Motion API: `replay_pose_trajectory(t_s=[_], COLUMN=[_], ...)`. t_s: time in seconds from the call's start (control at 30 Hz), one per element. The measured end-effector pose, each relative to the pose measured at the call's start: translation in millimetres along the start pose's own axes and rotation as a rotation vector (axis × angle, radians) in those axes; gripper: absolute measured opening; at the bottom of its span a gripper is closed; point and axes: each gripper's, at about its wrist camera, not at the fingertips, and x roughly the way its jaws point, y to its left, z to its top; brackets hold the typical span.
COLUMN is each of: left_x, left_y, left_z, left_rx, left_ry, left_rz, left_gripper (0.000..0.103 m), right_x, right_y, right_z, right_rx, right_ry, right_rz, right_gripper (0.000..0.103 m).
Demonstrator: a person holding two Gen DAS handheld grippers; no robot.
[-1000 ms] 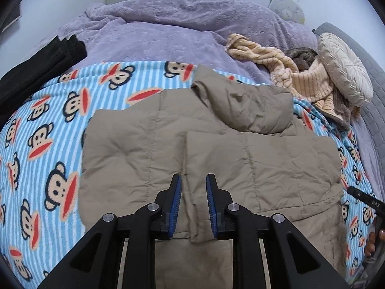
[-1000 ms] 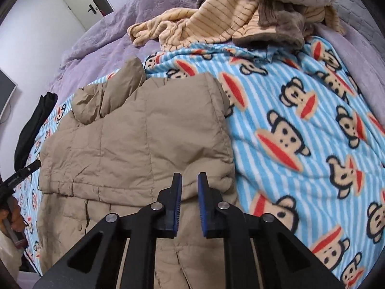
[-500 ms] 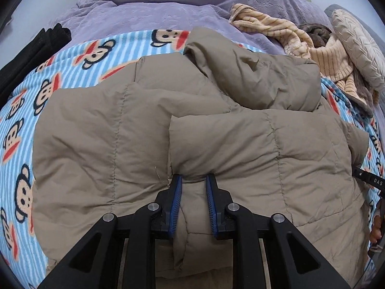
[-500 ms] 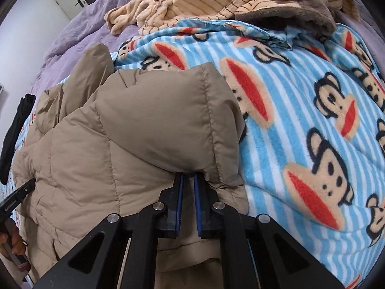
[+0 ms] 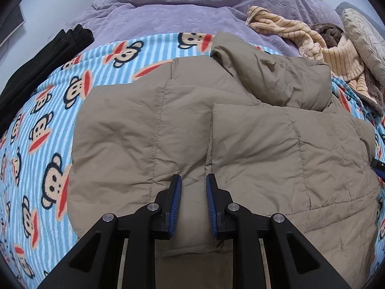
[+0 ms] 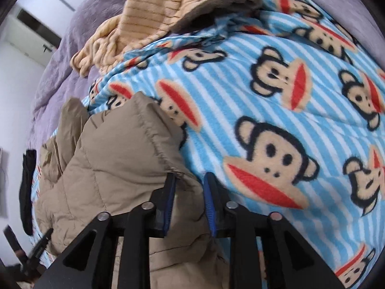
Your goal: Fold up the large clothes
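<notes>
1. Tan puffer jacket (image 5: pixel 252 144) flat on monkey-print blanket (image 5: pixel 48 144) on the bed, sleeves folded in, hood at the far end
2. Left gripper (image 5: pixel 193 192) jaws apart, nothing held, hovering over the hem; right gripper (image 6: pixel 189 192) jaws apart around the jacket's edge, not clamped
3. Likely step: regrip before folding hem toward hood; needs both jaws closed on hem
4. No readable writing or labels

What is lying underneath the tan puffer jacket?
The tan puffer jacket lies on a blue striped monkey-print blanket, which shows around its left and right edges. Whatever sits directly beneath the jacket's middle is covered.
</notes>
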Motion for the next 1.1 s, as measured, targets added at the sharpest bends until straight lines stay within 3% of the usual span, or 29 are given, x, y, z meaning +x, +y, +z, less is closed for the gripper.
replay_pose_trajectory(t_s=[0.1,0.23,0.37,0.6,0.63,0.7,0.73,1.03,1.1], left_x=[-12.0,-31.2,-46.4,-60.7,-61.2,-68.0,-74.7,-90.5,-92.6], left_y=[0.8,-0.7,-2.8,-6.1,-6.2,-4.8,-5.2,-1.0,3.1], left_z=[-5.8,-18.4,-35.5,-69.9,-74.8,-85.3,-90.3,-118.6,-125.3], left_rx=[0.001,0.011,0.011,0.003,0.0,-0.017,-0.019,-0.039,-0.05], left_ry=[-0.008,-0.009,0.015,0.065,0.077,0.072,0.045,0.081,0.107], left_rz=[0.01,0.022,0.02,0.013,0.013,0.039,0.045,0.064,0.055], left_gripper=[0.023,0.023,0.023,0.024,0.055,0.103,0.103,0.103,0.103], right_x=[-9.9,-28.7,-47.7,-61.6,-62.5,-65.4,-66.5,-73.8,-76.7], right_y=[-10.6,-8.4,-8.5,-3.3,-3.0,-3.0,-2.2,-1.5,0.4], right_z=[-5.7,-23.9,-50.9,-97.9,-104.1,-116.4,-121.3,-153.4,-159.6], right_rx=[0.05,-0.001,-0.02,-0.078,-0.084,-0.101,-0.111,-0.134,-0.134], right_ry=[0.005,0.022,0.036,0.101,0.112,0.128,0.133,0.186,0.193], right_rz=[0.032,0.055,0.074,0.085,0.087,0.086,0.083,0.087,0.087], right_gripper=[0.039,0.039,0.05,0.051,0.051,0.051,0.051,0.053,0.06])
